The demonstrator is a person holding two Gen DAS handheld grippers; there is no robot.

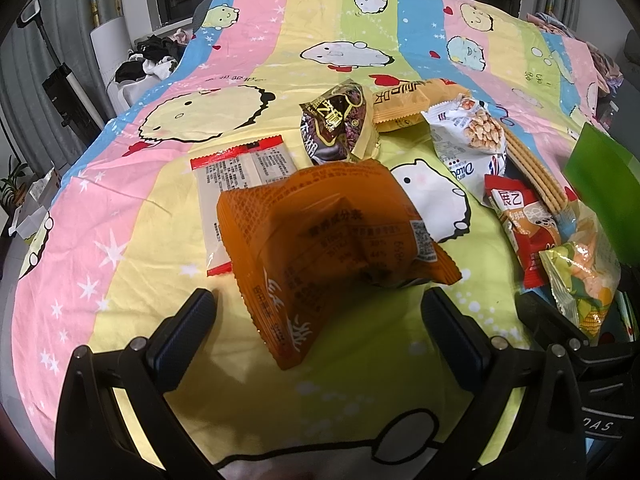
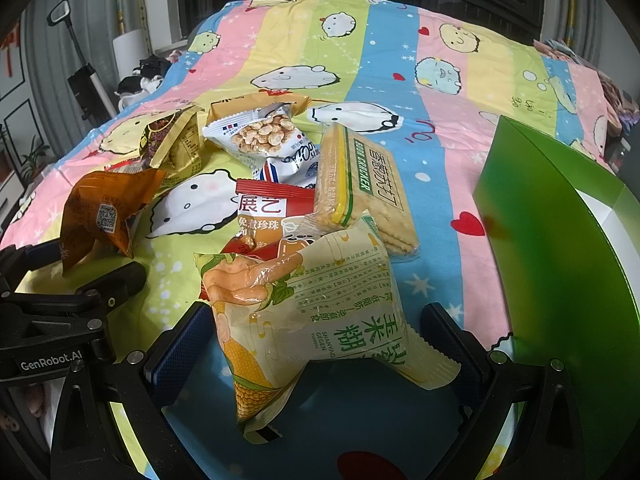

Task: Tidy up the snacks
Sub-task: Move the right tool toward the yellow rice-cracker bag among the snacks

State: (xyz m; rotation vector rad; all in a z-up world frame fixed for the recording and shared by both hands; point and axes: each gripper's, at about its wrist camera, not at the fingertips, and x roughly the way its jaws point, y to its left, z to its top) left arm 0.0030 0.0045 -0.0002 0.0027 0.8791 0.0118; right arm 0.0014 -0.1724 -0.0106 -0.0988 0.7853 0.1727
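Snack packets lie in a heap on a cartoon-print bedsheet (image 1: 120,208). My left gripper (image 1: 318,320) is open, its fingers on either side of an orange packet (image 1: 332,236) that stands crumpled between them; the same orange packet shows at the left of the right wrist view (image 2: 104,212). My right gripper (image 2: 320,340) is open around a yellow corn-paste packet (image 2: 312,312), which also shows at the right edge of the left wrist view (image 1: 584,276). Behind it lie a red pearl packet (image 2: 264,208), a soda cracker pack (image 2: 364,184) and a white peanut bag (image 2: 264,136).
A green box (image 2: 560,248) stands open at the right on the sheet. A brown sesame packet (image 1: 336,124), a yellow packet (image 1: 404,100) and a white-red sachet (image 1: 236,168) lie farther back. Clothes (image 1: 148,60) and a vacuum (image 1: 60,80) sit left of the bed.
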